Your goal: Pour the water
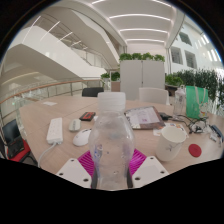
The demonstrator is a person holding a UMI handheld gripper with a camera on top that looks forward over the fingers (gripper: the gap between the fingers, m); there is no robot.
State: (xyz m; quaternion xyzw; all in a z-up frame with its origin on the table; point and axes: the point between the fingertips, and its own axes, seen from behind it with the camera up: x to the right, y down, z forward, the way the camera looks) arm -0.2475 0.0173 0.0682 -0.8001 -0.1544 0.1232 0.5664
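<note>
A clear plastic water bottle point(111, 140) with a white cap stands upright between my fingers, and the magenta pads point(88, 162) press on its sides. My gripper point(111, 168) is shut on the bottle, which is lifted over the wooden table point(60, 112). A white paper cup point(172, 141) stands just ahead to the right of the bottle, beside a red round lid point(195, 150).
On the table lie a white power strip point(54, 130), a white mouse point(81, 137), a small white cup point(75, 125), a book point(145, 118) and cables point(205, 128). A green-and-clear jug point(192, 100) stands at the far right. Chairs point(153, 95) and plants point(205, 78) sit beyond.
</note>
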